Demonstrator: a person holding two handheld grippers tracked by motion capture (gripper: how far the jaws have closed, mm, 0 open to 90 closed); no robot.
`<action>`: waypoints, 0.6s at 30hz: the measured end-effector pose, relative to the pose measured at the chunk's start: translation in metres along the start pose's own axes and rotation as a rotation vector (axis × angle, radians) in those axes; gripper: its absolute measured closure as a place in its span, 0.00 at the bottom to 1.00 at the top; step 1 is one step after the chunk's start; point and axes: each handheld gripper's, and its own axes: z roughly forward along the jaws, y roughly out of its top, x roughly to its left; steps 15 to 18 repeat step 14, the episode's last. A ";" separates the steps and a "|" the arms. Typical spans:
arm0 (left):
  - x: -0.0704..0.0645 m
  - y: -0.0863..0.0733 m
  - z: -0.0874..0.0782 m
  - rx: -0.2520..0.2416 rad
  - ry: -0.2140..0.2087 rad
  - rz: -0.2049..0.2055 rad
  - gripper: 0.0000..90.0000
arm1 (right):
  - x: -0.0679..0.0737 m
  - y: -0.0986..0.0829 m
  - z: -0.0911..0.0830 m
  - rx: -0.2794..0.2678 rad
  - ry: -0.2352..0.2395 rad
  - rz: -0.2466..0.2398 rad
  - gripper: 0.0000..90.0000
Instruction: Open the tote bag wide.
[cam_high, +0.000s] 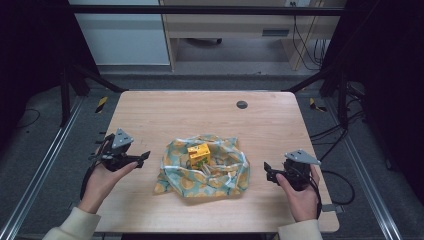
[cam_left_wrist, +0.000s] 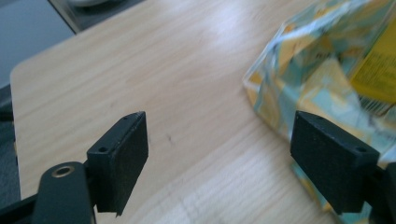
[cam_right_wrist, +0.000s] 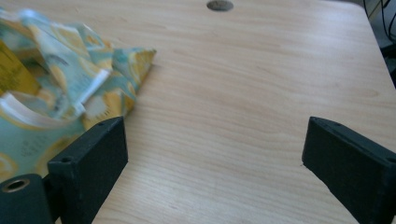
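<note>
High view: one cloth (cam_high: 205, 172) mid-desk (cam_high: 200, 110), half hiding one yellow box (cam_high: 198, 154). Left gripper (cam_high: 142, 157) and right gripper (cam_high: 268, 170): two, both gaping, empty.

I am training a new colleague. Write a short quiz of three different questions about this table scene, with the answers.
1. True or false: the yellow box stands on the patterned cloth.
2. Multiple choice: how are the left tongs now? A) shut on the cloth B) open, holding nothing C) shut on the box
3. Fill in: in the high view, the right tongs are to the ____ of the cloth.

Key
1. True. The cloth lies crumpled around the box near the middle of the table.
2. B. The jaws stand wide apart beside the cloth edge.
3. Right. They are open too, over bare wood, apart from the cloth.
</note>
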 end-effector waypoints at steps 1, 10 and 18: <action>0.001 -0.008 0.001 0.021 -0.005 -0.004 0.19 | -0.002 -0.002 0.002 0.013 -0.002 -0.001 0.08; 0.004 -0.060 0.014 0.103 0.008 -0.062 0.13 | -0.006 -0.024 0.029 0.233 0.009 0.002 0.11; -0.001 -0.060 0.018 0.115 -0.008 -0.064 0.11 | 0.001 -0.025 0.029 0.252 0.022 -0.015 0.12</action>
